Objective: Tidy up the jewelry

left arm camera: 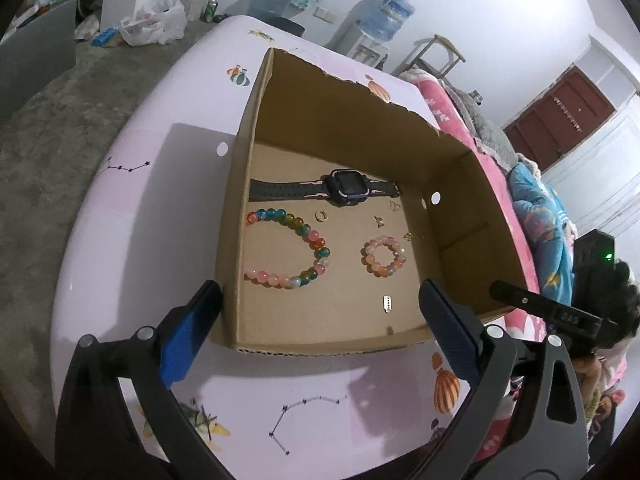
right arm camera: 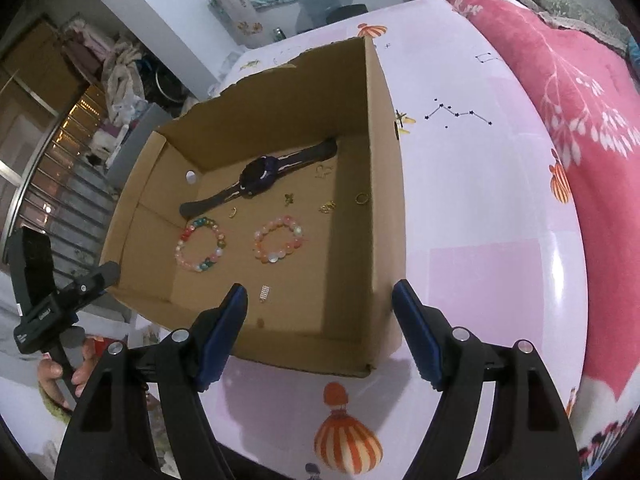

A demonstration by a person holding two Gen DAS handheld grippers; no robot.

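Observation:
An open cardboard box (left arm camera: 352,128) stands on the pink table. On its floor lie a dark watch (left arm camera: 344,190), a multi-coloured bead bracelet (left arm camera: 288,248), a smaller pink bead bracelet (left arm camera: 383,256), a gold ring (left arm camera: 321,216), several tiny gold charms and a small silver piece (left arm camera: 387,304). My left gripper (left arm camera: 318,292) hovers open over the box's near wall, holding nothing. In the right wrist view, the same watch (right arm camera: 260,178), bracelets (right arm camera: 201,245) (right arm camera: 279,240) and ring (right arm camera: 362,199) show from the other side. My right gripper (right arm camera: 320,288) is open and empty above the box's (right arm camera: 384,184) near corner.
The table (left arm camera: 120,220) wears a glossy pink cover printed with balloons and star patterns. A bed with a pink blanket (right arm camera: 560,92) runs along one side. A hand (right arm camera: 52,372) holding the other gripper's handle shows at the lower left. Bags and a water dispenser (left arm camera: 384,20) stand further back.

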